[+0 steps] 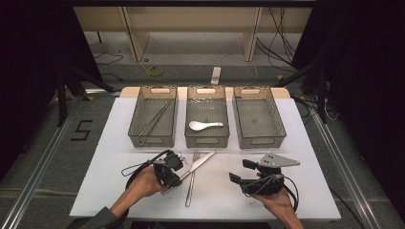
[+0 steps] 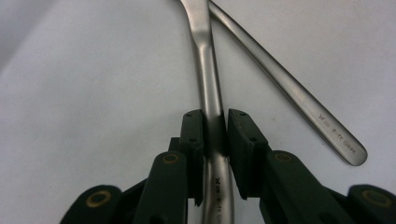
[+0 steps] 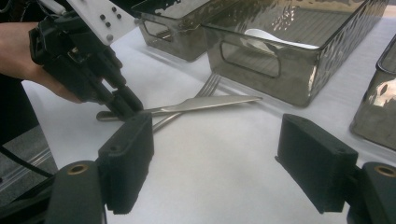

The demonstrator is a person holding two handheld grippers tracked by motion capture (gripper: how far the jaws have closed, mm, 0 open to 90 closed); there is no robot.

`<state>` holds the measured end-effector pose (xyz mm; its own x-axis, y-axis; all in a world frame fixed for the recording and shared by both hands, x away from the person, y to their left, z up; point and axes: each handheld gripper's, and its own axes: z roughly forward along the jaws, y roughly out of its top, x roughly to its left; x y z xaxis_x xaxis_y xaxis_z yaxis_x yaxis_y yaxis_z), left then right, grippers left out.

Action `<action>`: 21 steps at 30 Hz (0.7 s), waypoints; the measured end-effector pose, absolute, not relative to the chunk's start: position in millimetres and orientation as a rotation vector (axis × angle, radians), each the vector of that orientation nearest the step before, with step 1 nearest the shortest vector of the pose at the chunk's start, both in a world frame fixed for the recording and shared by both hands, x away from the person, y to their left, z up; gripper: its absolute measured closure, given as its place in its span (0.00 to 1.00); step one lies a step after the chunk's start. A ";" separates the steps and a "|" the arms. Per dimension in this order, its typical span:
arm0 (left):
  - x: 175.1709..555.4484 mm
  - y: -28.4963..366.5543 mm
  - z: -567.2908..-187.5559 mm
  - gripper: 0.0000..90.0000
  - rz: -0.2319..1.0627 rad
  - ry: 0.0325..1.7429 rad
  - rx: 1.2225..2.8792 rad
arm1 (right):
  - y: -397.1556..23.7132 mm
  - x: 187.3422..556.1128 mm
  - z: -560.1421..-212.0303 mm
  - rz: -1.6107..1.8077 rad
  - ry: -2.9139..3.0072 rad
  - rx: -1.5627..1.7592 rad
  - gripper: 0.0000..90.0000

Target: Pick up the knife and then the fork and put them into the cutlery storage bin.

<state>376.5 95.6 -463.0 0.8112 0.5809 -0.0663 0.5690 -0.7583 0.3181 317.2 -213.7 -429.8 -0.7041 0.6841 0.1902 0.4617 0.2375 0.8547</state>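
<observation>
My left gripper (image 2: 215, 140) has its jaws clamped on the handle of the knife (image 2: 208, 79), low on the counter (image 2: 84, 93); the blade runs ahead of the jaws and lies across the fork (image 2: 299, 100), just to their right. Gripping the handle end keeps the blade free. My right gripper (image 3: 219, 163) hangs with jaws released, nothing between them, well apart. Beyond stand three bins (image 1: 207, 112), presumably for sorting.

Dim room, one lit white tabletop (image 1: 119, 143)

Overhead light whitens the tabletop; surroundings fall black. Soft blur throughout; glare streaks the steel knife handle (image 2: 211, 93) between the left hand-held gripper (image 2: 215, 135) pads, whose near parts are defocused.
</observation>
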 end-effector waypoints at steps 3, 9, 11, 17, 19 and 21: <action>376.0 96.0 -462.5 0.86 0.066 0.853 2.679 | -213.5 317.3 -429.6 1.457 2.284 1.081 0.31; 374.3 95.2 -462.4 0.87 0.081 0.817 2.682 | -213.9 317.3 -429.5 1.456 2.284 1.080 0.31; 374.7 95.5 -462.4 0.87 0.073 0.820 2.680 | -214.2 317.2 -429.4 1.459 2.282 1.080 0.31; 375.7 96.3 -461.3 0.87 0.050 0.814 2.680 | -213.9 317.3 -429.3 1.459 2.281 1.082 0.31; 375.2 95.8 -460.9 0.87 0.038 0.813 2.672 | -213.9 317.2 -429.3 1.458 2.281 1.081 0.31; 375.5 96.5 -460.8 0.87 0.030 0.815 2.675 | -213.9 317.2 -429.2 1.459 2.281 1.082 0.31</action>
<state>375.5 96.5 -460.8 0.8348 0.5450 -0.0786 0.5377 -0.7762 0.3292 317.2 -213.9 -429.2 -0.7027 0.6852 0.1914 0.4613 0.2339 0.8559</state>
